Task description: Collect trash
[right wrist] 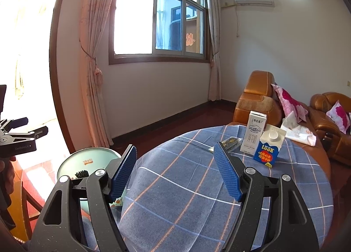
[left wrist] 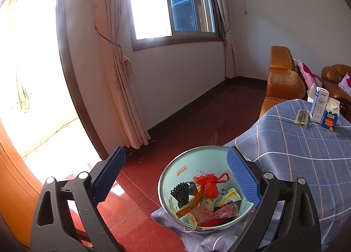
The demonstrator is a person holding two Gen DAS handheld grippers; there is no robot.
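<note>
A pale green bin point(left wrist: 167, 170) with a metal rim stands beside the table, holding a red bag point(left wrist: 208, 185), wrappers and other trash. My left gripper point(left wrist: 175, 176) hovers above it, open with nothing between its pads. On the checked tablecloth point(right wrist: 175, 186) stand a white milk carton point(right wrist: 254, 134), a blue carton point(right wrist: 268, 147) and a small dark packet point(right wrist: 229, 143). My right gripper point(right wrist: 175, 173) is open over the cloth, short of those items and holding nothing. The bin point(right wrist: 87, 161) shows at its lower left.
A brown leather sofa point(right wrist: 256, 100) with pink cushions point(right wrist: 289, 101) stands behind the table, with a white bag point(right wrist: 296, 130) by the cartons. The left gripper point(right wrist: 22, 133) and a hand appear at the left edge. Red floor point(left wrist: 136, 186), curtains and a window lie beyond.
</note>
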